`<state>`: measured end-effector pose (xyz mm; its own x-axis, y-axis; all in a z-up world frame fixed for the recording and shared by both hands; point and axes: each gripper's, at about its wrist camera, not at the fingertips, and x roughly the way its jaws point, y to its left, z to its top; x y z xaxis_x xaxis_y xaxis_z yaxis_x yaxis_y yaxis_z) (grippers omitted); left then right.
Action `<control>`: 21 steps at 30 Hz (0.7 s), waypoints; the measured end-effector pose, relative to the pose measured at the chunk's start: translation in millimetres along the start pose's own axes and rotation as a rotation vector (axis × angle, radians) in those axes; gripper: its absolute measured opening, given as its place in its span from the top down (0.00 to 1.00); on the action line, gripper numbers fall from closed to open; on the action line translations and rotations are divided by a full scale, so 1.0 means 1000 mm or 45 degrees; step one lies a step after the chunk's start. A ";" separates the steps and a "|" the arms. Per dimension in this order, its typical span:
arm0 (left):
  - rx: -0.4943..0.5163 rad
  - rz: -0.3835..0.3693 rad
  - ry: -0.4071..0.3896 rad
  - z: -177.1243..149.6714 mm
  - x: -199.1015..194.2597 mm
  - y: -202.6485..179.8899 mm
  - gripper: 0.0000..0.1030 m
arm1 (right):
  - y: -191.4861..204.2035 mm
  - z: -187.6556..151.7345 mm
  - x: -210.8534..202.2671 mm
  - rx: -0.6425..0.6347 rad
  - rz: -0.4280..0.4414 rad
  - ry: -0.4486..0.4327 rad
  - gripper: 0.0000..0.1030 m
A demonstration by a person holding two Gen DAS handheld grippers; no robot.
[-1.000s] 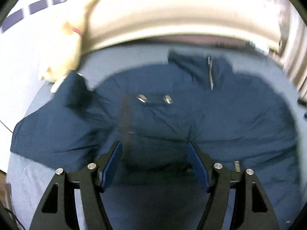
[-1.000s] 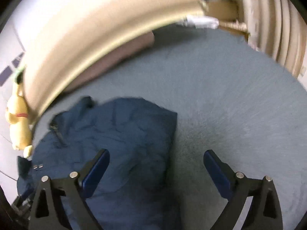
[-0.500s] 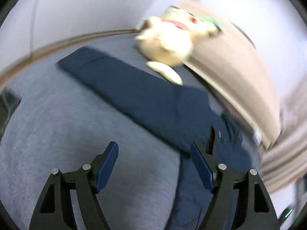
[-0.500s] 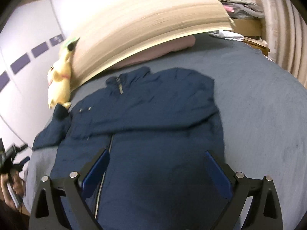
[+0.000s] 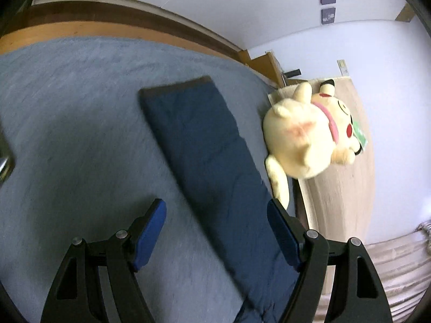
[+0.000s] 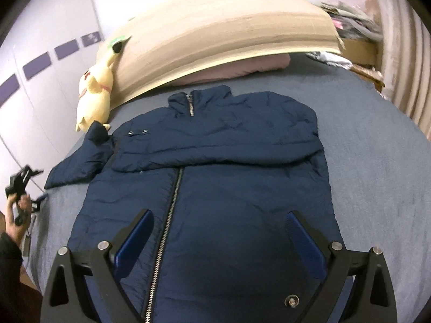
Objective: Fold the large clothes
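Bedding, a blue-grey bed cover (image 6: 377,161), carries the navy jacket (image 6: 215,188) laid flat, front up, one sleeve already crossed over the chest; it looks soft, padded, light but slippery, best taken at the outstretched sleeve (image 5: 204,161) near its cuff; a plush toy (image 5: 307,134) lies just beside that sleeve, crowding it; left gripper (image 5: 216,235) and right gripper (image 6: 219,239) both gape wide, holding nothing.

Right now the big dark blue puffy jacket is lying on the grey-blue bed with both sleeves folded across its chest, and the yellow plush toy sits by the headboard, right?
Not quite. Only one sleeve of the dark blue puffy jacket is folded across its chest; the other sleeve lies stretched out sideways toward the yellow plush toy, as the right wrist view shows.
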<state>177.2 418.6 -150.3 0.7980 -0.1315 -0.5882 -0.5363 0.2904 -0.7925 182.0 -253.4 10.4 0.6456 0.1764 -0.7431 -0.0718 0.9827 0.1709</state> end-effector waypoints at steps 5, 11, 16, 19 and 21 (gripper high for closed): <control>-0.054 0.024 -0.020 0.019 0.019 0.012 0.27 | 0.018 0.006 0.004 -0.057 0.002 -0.015 0.03; 0.004 0.142 0.029 0.029 0.027 0.012 0.90 | 0.027 -0.001 0.013 -0.075 0.023 0.014 0.03; 0.322 0.253 -0.097 0.014 0.010 -0.041 0.93 | 0.017 -0.003 0.013 -0.051 0.010 0.011 0.03; 0.545 0.249 -0.191 -0.005 -0.006 -0.090 0.94 | 0.010 -0.002 0.010 -0.023 0.011 0.002 0.03; 0.671 0.237 -0.233 -0.021 -0.014 -0.117 0.94 | 0.005 -0.003 0.009 -0.004 0.011 -0.004 0.03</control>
<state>222.6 366.3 -52.3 0.7629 0.1188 -0.6355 -0.5003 0.7310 -0.4640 185.5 -246.8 2.9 0.6472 0.1844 -0.7397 -0.0793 0.9813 0.1753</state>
